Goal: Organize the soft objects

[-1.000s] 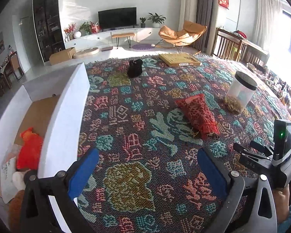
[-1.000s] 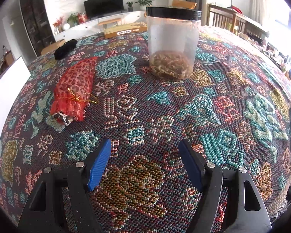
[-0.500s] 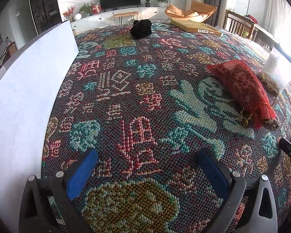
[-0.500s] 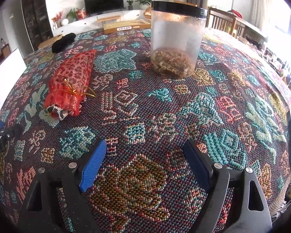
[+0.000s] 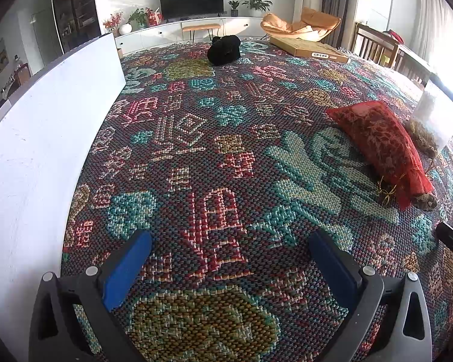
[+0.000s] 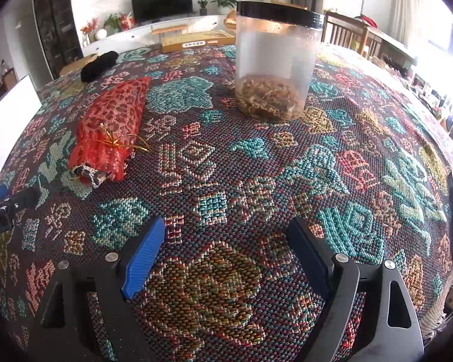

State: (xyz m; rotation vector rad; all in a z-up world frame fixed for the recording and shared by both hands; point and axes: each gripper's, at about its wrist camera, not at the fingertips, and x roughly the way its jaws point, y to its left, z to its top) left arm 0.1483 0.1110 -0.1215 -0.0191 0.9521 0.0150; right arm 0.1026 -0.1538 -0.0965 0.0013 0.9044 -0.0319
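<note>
A red patterned drawstring pouch (image 5: 380,144) lies on the woven tablecloth, right of centre in the left wrist view; it also shows in the right wrist view (image 6: 111,123), at the left. A black soft object (image 5: 224,49) lies at the far side of the table, also seen in the right wrist view (image 6: 99,65). My left gripper (image 5: 229,256) is open and empty, low over the cloth beside the white box wall (image 5: 36,138). My right gripper (image 6: 223,250) is open and empty, near the table's front, apart from the pouch.
A clear plastic jar with a black lid (image 6: 276,63) holding brown bits stands beyond my right gripper. A flat yellow box (image 5: 308,49) lies at the far edge. The patterned tablecloth (image 5: 220,157) covers the table. Chairs stand at the right.
My left gripper dropped from above the white box down to the cloth, then crept forward. The box's inside is out of sight now. My right gripper barely moved.
</note>
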